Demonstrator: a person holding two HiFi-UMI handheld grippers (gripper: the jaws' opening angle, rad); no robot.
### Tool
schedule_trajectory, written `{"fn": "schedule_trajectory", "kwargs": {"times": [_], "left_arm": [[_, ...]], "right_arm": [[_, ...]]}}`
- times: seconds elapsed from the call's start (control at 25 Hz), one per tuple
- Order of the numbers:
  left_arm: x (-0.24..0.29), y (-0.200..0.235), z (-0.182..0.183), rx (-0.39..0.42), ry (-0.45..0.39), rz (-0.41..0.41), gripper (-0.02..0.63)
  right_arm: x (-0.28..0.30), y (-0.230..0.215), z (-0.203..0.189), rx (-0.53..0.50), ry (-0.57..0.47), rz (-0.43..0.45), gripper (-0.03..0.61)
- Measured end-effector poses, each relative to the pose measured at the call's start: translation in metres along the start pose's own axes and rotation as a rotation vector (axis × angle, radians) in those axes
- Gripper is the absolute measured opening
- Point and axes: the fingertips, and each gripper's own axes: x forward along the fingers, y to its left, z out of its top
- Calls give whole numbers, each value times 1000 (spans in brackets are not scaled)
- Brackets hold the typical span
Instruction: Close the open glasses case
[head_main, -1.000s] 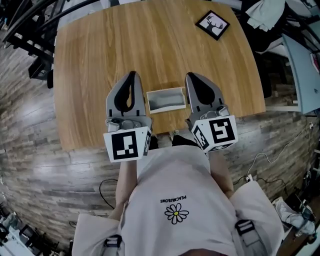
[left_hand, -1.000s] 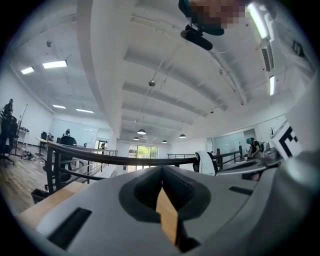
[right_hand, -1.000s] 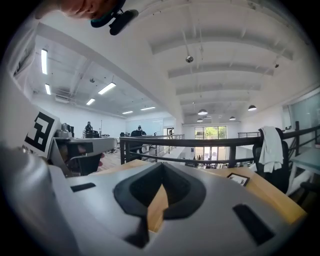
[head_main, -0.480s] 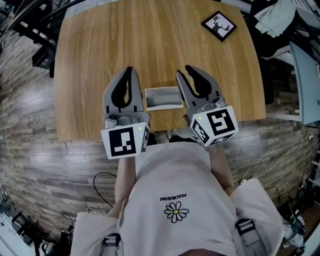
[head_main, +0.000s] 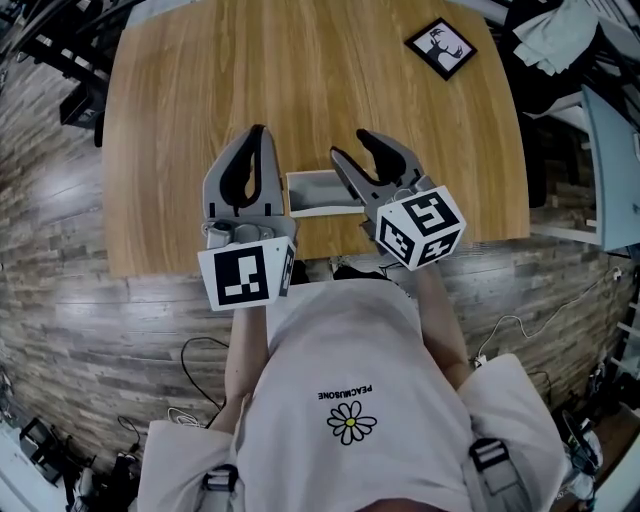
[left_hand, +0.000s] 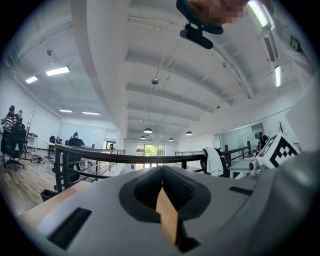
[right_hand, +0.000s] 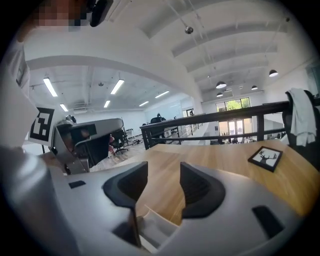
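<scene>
The open glasses case (head_main: 314, 193), a pale grey tray-like box, lies near the front edge of the wooden table (head_main: 200, 80), between my two grippers. In the right gripper view a corner of the case (right_hand: 156, 226) shows low down between the jaws. My right gripper (head_main: 356, 146) leans in over the case's right end, rolled to the left. Its jaws are opening and the pads press on nothing. My left gripper (head_main: 257, 132) hovers just left of the case with its jaws shut and empty. The left gripper (left_hand: 161, 176) view shows the jaws meeting, with only the room beyond.
A small black-framed deer picture (head_main: 440, 48) lies at the table's far right corner, also seen as the picture (right_hand: 265, 158) ahead of the right gripper. Clutter and cables lie on the floor around the table. The person's torso is at the near table edge.
My right gripper has gone from shut to open, rolled leftward and sunk toward the case's right end. The left gripper has barely moved.
</scene>
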Motion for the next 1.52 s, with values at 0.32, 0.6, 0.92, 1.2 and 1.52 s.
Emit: {"fn": "schedule_trajectory", "kwargs": {"times": [0.32, 0.6, 0.92, 1.2, 1.52], "left_arm": [[3, 7, -12, 16, 38, 4, 17], [0, 14, -25, 13, 68, 20, 17], [1, 16, -30, 5, 75, 26, 17], [2, 13, -34, 2, 84, 21, 17], [0, 19, -46, -14, 106, 38, 17]], "right_arm": [[15, -15, -61, -20, 148, -34, 193], [24, -21, -114, 33, 278, -32, 193], [27, -27, -135, 95, 326, -32, 193], [29, -29, -146, 75, 365, -40, 193], [29, -30, -149, 56, 378, -47, 192]]}}
